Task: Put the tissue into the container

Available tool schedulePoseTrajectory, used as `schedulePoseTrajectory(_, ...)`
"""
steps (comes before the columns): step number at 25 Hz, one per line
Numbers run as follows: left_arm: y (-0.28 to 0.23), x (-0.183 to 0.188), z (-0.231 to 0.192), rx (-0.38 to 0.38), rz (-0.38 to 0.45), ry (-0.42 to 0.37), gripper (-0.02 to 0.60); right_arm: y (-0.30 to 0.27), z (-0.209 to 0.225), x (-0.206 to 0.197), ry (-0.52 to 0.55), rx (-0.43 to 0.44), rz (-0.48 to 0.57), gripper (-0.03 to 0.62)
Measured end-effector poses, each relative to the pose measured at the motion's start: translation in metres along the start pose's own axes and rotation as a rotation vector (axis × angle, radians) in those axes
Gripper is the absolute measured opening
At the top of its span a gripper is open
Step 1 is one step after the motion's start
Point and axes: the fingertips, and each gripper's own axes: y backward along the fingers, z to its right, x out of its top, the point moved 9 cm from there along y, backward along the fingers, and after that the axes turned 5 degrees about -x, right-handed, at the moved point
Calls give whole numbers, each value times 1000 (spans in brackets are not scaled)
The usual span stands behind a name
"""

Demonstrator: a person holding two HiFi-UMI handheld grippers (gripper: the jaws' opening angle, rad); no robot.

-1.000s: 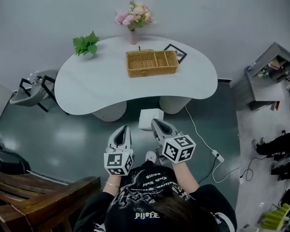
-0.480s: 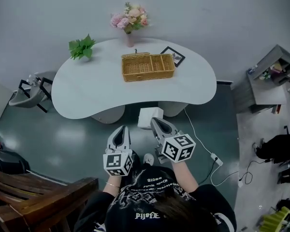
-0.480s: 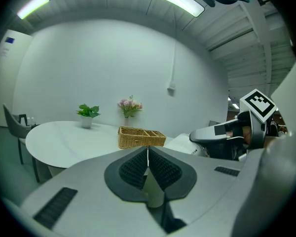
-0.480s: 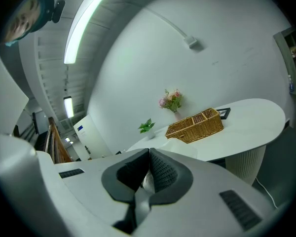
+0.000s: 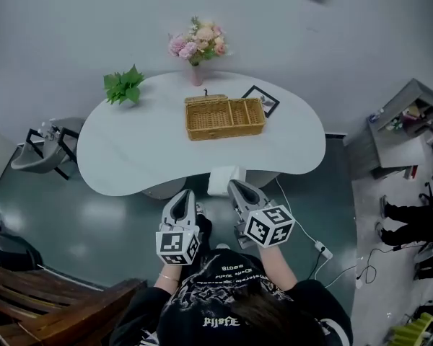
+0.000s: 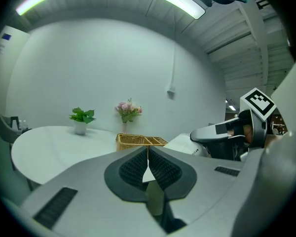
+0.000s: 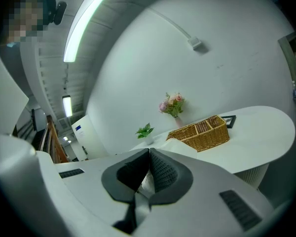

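Note:
A wicker basket (image 5: 225, 117) with compartments stands on the white table (image 5: 144, 143); it also shows in the left gripper view (image 6: 138, 140) and the right gripper view (image 7: 201, 132). My right gripper (image 5: 233, 186) is shut on a white tissue pack (image 5: 224, 182), held in the air just short of the table's near edge. The pack shows beside the right gripper (image 6: 200, 135) as a white bundle (image 6: 185, 144), and past its own jaws (image 7: 180, 144). My left gripper (image 5: 182, 195) hangs beside it, shut and empty (image 6: 148, 149).
A vase of pink flowers (image 5: 197, 45), a small green plant (image 5: 124, 85) and a black picture frame (image 5: 262, 99) stand on the table. A black chair (image 5: 43, 135) is at the left, a wooden chair (image 5: 50, 294) near me, a cable (image 5: 303, 215) on the floor.
The table and basket have come nearer to me in the head view. Both grippers keep their pose in front of the body, and the pack stays in the right one.

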Motion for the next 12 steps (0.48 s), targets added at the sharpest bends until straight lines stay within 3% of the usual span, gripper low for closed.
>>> schedulePoseTrajectory(12,-85,35,-80,-59,-12,12,26,-96,6,53,-1,-5,40,25)
